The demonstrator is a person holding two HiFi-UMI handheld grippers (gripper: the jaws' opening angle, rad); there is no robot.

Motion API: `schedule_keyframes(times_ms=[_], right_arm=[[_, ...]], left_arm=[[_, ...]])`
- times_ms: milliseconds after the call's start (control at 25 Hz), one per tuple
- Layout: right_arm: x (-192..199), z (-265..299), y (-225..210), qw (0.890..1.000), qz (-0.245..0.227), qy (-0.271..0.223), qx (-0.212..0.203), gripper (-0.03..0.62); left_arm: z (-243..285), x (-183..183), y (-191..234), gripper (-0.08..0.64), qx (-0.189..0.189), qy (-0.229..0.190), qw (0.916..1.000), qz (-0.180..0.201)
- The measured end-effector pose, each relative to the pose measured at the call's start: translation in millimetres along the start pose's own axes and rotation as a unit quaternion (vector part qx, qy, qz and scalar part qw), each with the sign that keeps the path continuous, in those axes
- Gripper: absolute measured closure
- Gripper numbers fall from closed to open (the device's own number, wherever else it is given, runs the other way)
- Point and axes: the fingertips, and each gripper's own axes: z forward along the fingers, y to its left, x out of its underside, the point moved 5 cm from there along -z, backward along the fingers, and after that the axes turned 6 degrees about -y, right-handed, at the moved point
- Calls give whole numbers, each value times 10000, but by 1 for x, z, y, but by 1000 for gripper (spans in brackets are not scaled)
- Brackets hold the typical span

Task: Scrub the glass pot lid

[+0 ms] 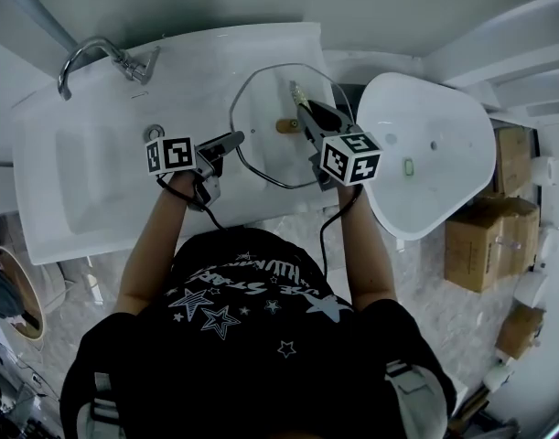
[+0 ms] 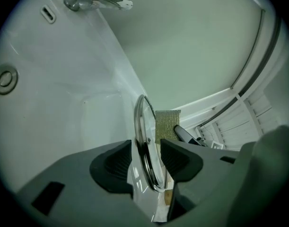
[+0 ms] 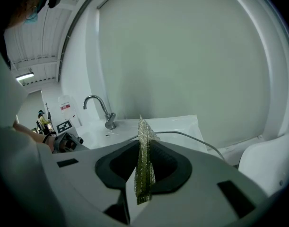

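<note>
The glass pot lid [image 1: 261, 144], metal-rimmed with a wooden knob [image 1: 286, 126], is over the right end of the white sink counter [image 1: 169, 71]. My left gripper [image 1: 235, 142] is open at the lid's left edge. In the left gripper view the lid rim [image 2: 145, 126] passes between the pads [image 2: 111, 162], with a gap on both sides. My right gripper [image 1: 302, 108] is over the lid, shut on a gold-green scrub cloth [image 3: 144, 169]. The cloth [image 2: 167, 124] shows behind the glass in the left gripper view.
A chrome faucet [image 1: 96, 53] stands at the sink's back left, with the basin [image 1: 87, 172] below it. A white toilet lid [image 1: 430, 154] lies right of the sink. Cardboard boxes [image 1: 485, 240] sit on the floor at the far right.
</note>
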Motion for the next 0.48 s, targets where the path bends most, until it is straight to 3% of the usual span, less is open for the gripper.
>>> schedule_keyframes(times_ms=[280, 480], right_arm=[[-4, 16, -6, 9986, -449, 169, 215, 522], [-7, 27, -14, 9936, -1000, 291, 439, 522]], left_arm=[[7, -1, 4, 391, 161, 123, 9997, -115], [4, -2, 6, 483, 224, 63, 9994, -237]])
